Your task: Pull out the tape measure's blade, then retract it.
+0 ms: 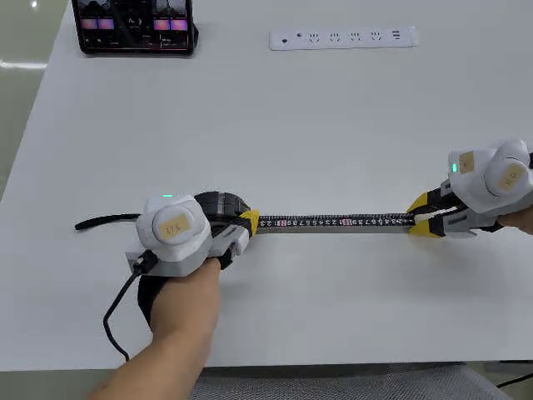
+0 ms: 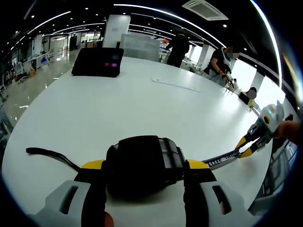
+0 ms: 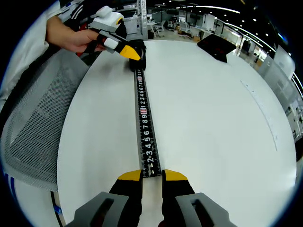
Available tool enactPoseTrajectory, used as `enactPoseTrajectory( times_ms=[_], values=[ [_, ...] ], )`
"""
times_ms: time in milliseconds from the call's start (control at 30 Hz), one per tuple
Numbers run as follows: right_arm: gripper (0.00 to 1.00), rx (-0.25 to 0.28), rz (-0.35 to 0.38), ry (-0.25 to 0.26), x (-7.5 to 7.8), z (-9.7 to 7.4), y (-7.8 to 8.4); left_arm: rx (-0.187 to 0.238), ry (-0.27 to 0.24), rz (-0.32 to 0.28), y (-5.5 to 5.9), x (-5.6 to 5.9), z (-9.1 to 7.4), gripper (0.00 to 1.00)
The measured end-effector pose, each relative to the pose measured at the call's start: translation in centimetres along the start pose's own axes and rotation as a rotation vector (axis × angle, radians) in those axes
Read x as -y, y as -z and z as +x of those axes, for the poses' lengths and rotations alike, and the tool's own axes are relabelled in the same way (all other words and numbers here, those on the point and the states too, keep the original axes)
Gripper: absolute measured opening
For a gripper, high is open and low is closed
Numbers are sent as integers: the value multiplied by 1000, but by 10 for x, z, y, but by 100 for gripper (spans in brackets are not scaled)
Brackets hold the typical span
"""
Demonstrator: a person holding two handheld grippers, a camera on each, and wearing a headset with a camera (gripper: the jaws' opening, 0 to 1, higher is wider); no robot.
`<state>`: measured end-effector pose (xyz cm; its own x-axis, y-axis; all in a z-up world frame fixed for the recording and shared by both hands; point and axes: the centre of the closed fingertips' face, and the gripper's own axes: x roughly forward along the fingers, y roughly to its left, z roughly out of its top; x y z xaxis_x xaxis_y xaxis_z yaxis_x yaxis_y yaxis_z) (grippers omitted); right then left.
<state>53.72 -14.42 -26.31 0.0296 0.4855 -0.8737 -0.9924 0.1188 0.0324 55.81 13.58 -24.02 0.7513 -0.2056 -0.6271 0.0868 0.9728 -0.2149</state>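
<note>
A black tape measure case [image 1: 223, 207] is set left on the white table [image 1: 291, 125], its dark blade [image 1: 333, 222] stretched rightward. A white power strip [image 1: 342, 37] is laid behind.

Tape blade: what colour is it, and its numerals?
The blade is black with white numerals; best in the right gripper view.

Left tool [image 1: 240, 231] at near left, jaws clamped, pointing right; right tool [image 1: 423, 217] at right, jaws clamped, pointing left
</note>
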Motion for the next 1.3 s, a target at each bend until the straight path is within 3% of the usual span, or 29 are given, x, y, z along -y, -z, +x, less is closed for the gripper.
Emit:
enactPoseTrajectory(
  times_ms=[833,1300],
  values=[
    [9,-44,-7,10,0,1,1,-25,4,27,3,-2,-2,58],
    [10,-26,-17,-1,-5,5,-13,-30,23,17,3,-1,-1,58]
  ],
)
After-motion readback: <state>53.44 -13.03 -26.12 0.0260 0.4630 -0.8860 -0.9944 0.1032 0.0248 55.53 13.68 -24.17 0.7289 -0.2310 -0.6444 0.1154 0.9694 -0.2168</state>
